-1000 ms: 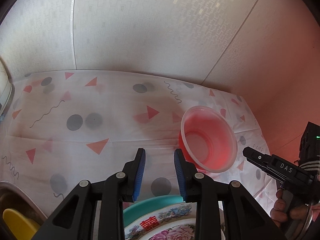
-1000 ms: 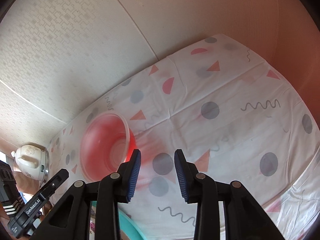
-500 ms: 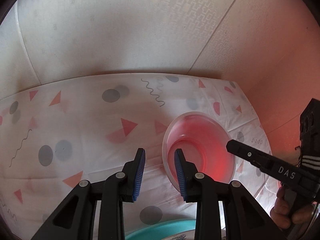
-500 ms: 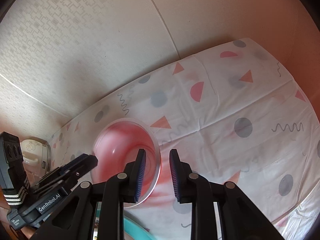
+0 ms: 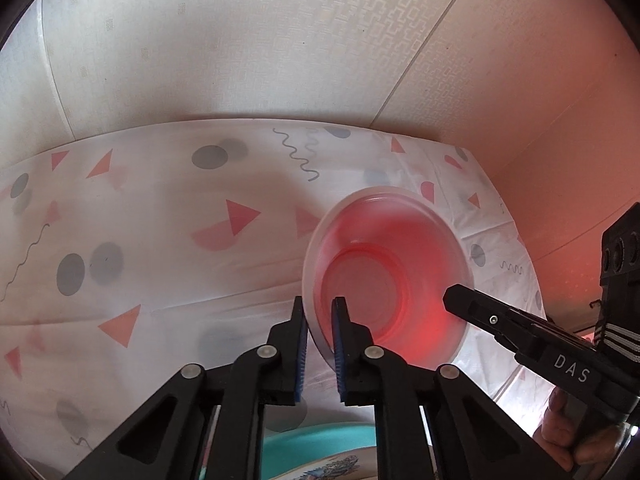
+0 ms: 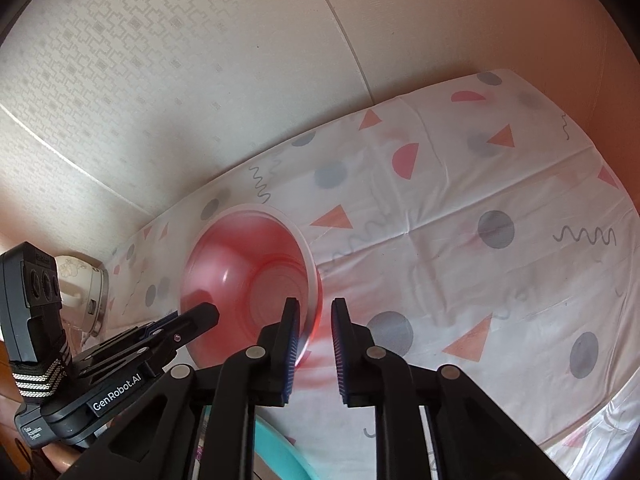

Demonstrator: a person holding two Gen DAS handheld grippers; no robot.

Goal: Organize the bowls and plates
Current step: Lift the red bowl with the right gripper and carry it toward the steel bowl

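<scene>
In the left wrist view, the red bowl (image 5: 388, 284) is seen upright on the bench (image 5: 160, 248), which is covered with a patterned cloth, near the corner where the walls meet. The left tool (image 5: 319, 312) has just been closing and is now clamped on the bowl's near-left rim, one pad outside the wall and one inside. The right tool (image 5: 452, 296) is seen at the bowl's right side, its tip over the inner wall; whether that tip presses the rim cannot be told from here. Nearer than the bowl, at the bottom edge, a teal dish (image 5: 320, 448) with a flowered plate (image 5: 340, 470) on it is partly shown. In the right wrist view, the bowl (image 6: 248, 280) lies left of the tool's axis, and the right tool (image 6: 314, 312) has likewise just been closing, with the bowl's right rim taken between its pads. The left tool (image 6: 208, 314) is seen reaching to the bowl's opposite rim. A white kettle (image 6: 80, 284) stands beyond the bowl to the left. The bowl is judged to be thin, translucent plastic: light, somewhat flexible and smooth, so the wall may bow or slip under a hard pinch. The rim, thickened into a lip, is judged the best place to be held, and opposite sides taken together should keep it level when lifted.
</scene>
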